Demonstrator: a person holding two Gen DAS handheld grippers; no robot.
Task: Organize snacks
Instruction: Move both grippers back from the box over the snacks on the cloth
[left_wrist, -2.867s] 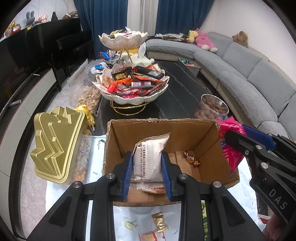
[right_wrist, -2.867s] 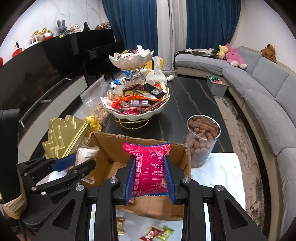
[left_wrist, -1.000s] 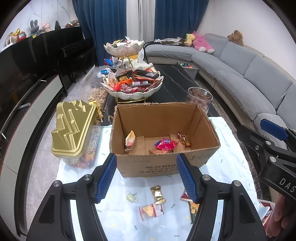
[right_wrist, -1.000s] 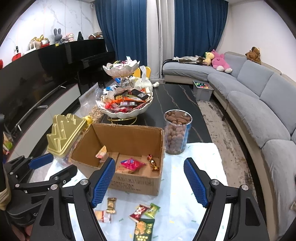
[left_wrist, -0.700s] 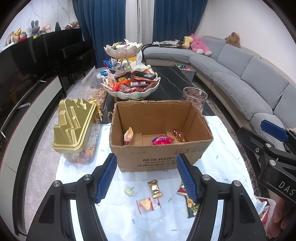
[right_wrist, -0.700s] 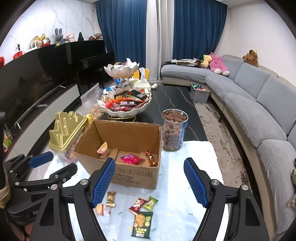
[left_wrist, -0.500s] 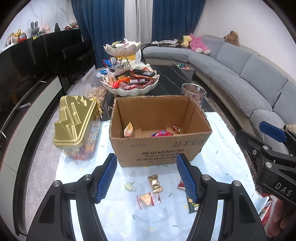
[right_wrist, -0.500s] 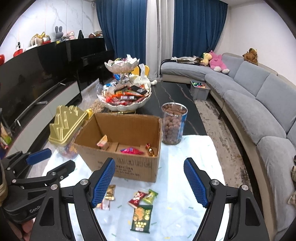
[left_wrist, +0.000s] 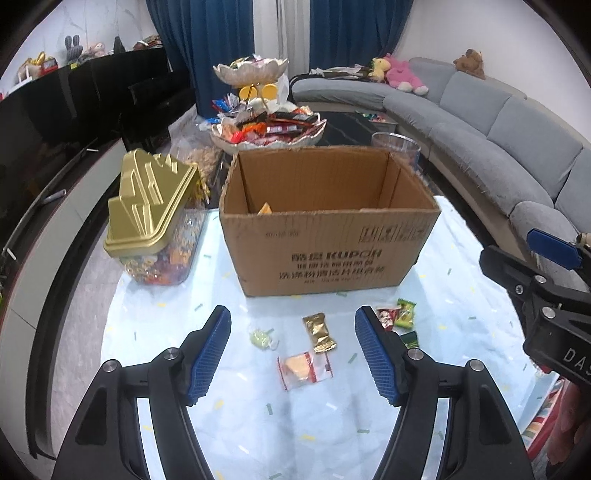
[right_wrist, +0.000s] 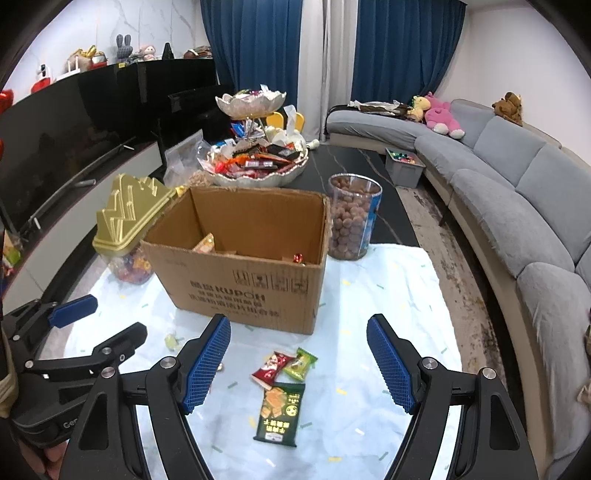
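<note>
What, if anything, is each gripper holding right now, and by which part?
Nothing is held. The left gripper, its jaws opening, and the open right gripper are both empty above loose snacks in front of the cardboard box.

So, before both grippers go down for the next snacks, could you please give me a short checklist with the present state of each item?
1. Left gripper empty, jaws opening: ok.
2. Right gripper empty, jaws wide: ok.
3. Gold wrapper and clear packet lie loose between the left jaws' line: ok.
4. Red packet, green candy and dark green packet lie ahead of the right gripper: ok.
5. Cardboard box open, room inside: ok.
6. Red and green packets touching or overlapping: cannot tell.
</note>
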